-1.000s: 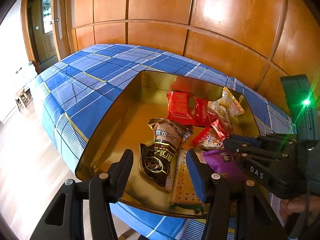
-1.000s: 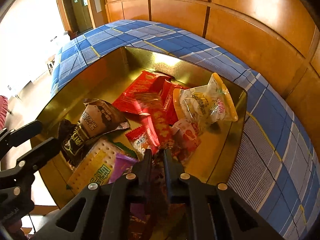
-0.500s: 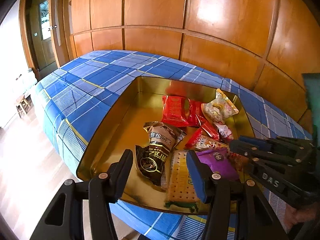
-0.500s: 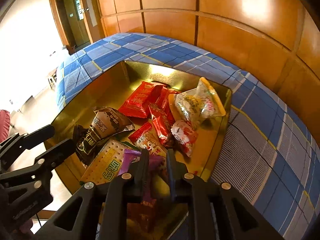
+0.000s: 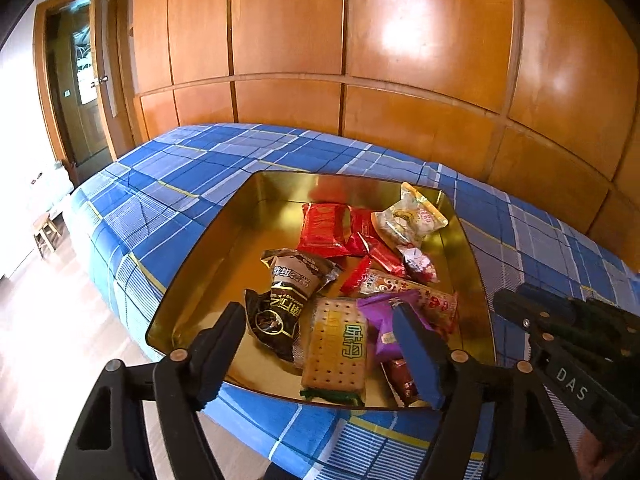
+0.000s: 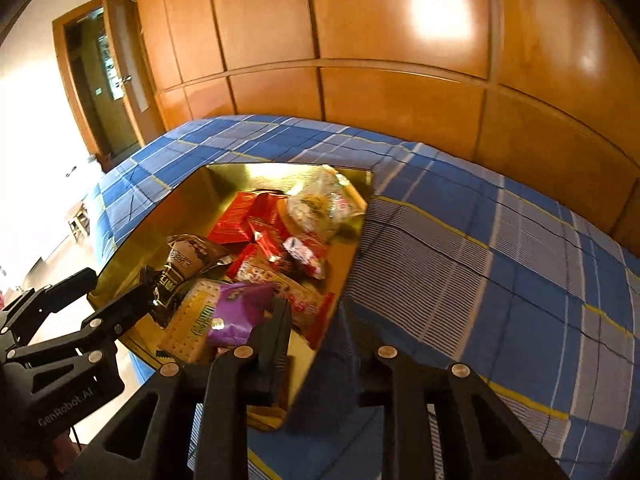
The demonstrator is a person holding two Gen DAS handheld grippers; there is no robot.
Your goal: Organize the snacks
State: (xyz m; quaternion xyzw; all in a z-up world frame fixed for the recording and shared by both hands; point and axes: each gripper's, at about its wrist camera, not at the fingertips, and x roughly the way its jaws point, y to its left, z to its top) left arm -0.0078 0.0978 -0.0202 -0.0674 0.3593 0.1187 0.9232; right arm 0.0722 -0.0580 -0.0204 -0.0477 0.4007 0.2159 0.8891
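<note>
Left wrist, snacks [image 5: 344, 280] (tray [image 5: 192, 280]), grippers apart

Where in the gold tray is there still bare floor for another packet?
Bare floor runs along the gold tray's left side, between its left wall and the dark coffee packets. The right half is crowded: red packets, cracker pack, purple packet.

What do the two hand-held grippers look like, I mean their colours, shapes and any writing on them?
Both are black plastic with triangular cut-outs and brass-coloured rivets. The left hand-held gripper has two broad fingers with blue pads; seen from the right wrist camera, its body carries white lettering "GenRobot.AI", and a thin dark cable hangs below it. The right hand-held gripper looks all black, and from the left wrist camera its side reads "DAS".
</note>
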